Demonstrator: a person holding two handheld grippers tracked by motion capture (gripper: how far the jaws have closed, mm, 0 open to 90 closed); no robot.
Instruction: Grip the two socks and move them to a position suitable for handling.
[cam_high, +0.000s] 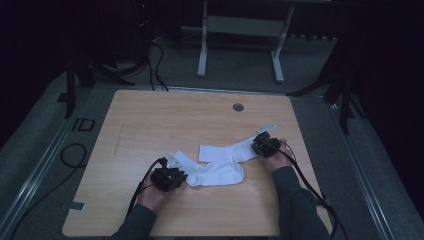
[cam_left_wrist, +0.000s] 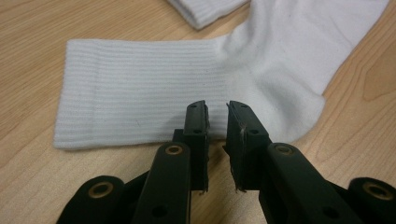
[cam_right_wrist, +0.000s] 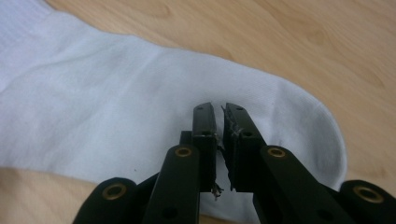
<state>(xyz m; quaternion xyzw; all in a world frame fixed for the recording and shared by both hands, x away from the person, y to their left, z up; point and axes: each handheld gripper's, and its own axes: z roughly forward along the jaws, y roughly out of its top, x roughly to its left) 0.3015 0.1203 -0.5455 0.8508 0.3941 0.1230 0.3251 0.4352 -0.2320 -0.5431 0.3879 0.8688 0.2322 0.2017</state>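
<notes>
two white socks mid-table, wide bare margins

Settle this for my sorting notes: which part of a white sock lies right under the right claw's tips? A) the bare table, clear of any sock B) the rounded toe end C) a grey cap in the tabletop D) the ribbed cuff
B: in the right gripper view, the right claw sits over the smooth, rounded toe end of a white sock, with the wooden table beyond.
</notes>
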